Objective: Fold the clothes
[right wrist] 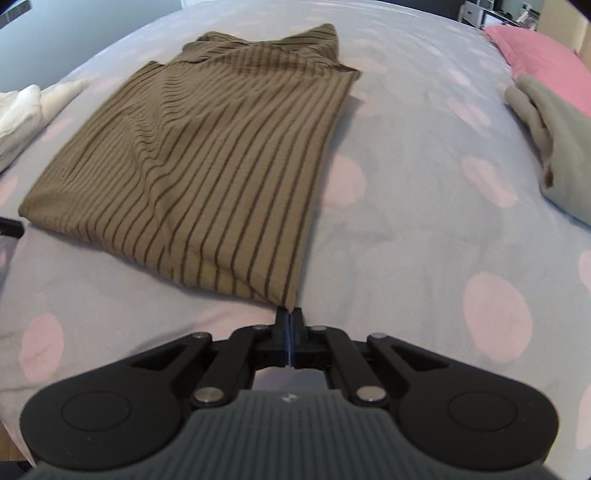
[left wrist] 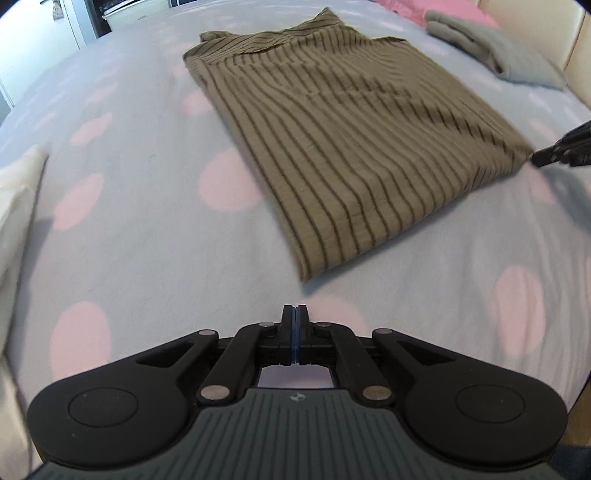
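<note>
In the left wrist view the left gripper (left wrist: 294, 309) sits at the bottom centre, its fingers pressed together with nothing between them. The tips hang over bare bedsheet (left wrist: 147, 221), pale blue-grey with pink dots, and stand apart from the shirt (left wrist: 340, 147); the shirt's nearest corner lies just above and a little to the right of them. The shirt, olive-brown with thin dark stripes, is folded into a rough rectangle that runs from the lower centre to the upper centre of the frame, its collar end farthest away. At the right edge, mid-height, the right gripper (left wrist: 541, 159) shows as a dark tip at the shirt's right corner. A white cloth (left wrist: 18, 206) lies at the left edge. In the upper right a folded grey garment (left wrist: 498, 48) rests on the sheet, with a pink pillow (left wrist: 410, 9) behind it.

In the right wrist view the right gripper's fingers are closed too, at the bottom centre, and their tips meet the shirt's near right corner; whether any fabric is pinched between them cannot be told. The shirt spreads up and left from there. The grey garment lies at the right edge, well apart from the shirt, the pink pillow above it in the upper right.
</note>
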`<state>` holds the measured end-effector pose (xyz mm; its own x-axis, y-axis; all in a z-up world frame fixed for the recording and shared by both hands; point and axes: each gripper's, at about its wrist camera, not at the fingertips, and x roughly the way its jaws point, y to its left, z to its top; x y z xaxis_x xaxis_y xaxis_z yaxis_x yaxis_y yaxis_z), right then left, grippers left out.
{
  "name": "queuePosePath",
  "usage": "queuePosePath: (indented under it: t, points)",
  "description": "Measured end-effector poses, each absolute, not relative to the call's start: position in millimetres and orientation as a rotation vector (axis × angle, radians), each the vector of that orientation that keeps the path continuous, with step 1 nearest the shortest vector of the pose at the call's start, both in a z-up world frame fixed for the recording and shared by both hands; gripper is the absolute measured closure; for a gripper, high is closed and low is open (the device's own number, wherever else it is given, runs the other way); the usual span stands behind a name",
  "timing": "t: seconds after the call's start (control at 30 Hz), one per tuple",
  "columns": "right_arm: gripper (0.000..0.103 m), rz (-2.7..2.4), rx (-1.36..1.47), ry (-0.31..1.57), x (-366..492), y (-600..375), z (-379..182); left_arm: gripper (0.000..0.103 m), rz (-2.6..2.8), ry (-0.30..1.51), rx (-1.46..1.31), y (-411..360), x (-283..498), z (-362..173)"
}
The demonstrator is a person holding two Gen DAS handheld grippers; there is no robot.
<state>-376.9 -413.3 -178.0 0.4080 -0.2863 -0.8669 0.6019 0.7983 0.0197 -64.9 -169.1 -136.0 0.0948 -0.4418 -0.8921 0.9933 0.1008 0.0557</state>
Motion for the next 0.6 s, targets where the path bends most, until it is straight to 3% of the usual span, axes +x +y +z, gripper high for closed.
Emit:
queuePosePath:
  t: [0.17, 0.2, 0.23, 0.3, 0.47, 0.53, 0.6]
  points:
    - [0.097, -0.642, 0.314, 0.989, -392, -415, -163, 0.101, -1.274, 0.722, 0.915, -163, -78, -118]
    - [0.093, -0.627, 0.278, 0.976, -389, -409, -159, 0.092, -1.287, 0.686, 0.93, -163, -85, -115]
    - [0.078, -0.613, 0.242, 0.963, -387, -403, -155, 0.084, -1.306, 0.657, 0.936, -164, -91, -113]
    - [0.067, -0.572, 0.163, 0.944, -380, -390, -150, 0.079, -1.34, 0.598, 0.949, -165, -103, -110]
    - [0.066, -0.466, -0.064, 0.947, -359, -352, -150, 0.072, -1.356, 0.425, 1.004, -169, -132, -115]
    - [0.057, -0.44, -0.141, 0.969, -352, -342, -156, 0.071, -1.345, 0.343, 1.065, -170, -144, -123]
    - [0.055, -0.414, -0.219, 0.99, -344, -333, -162, 0.071, -1.34, 0.273, 1.143, -173, -157, -134]
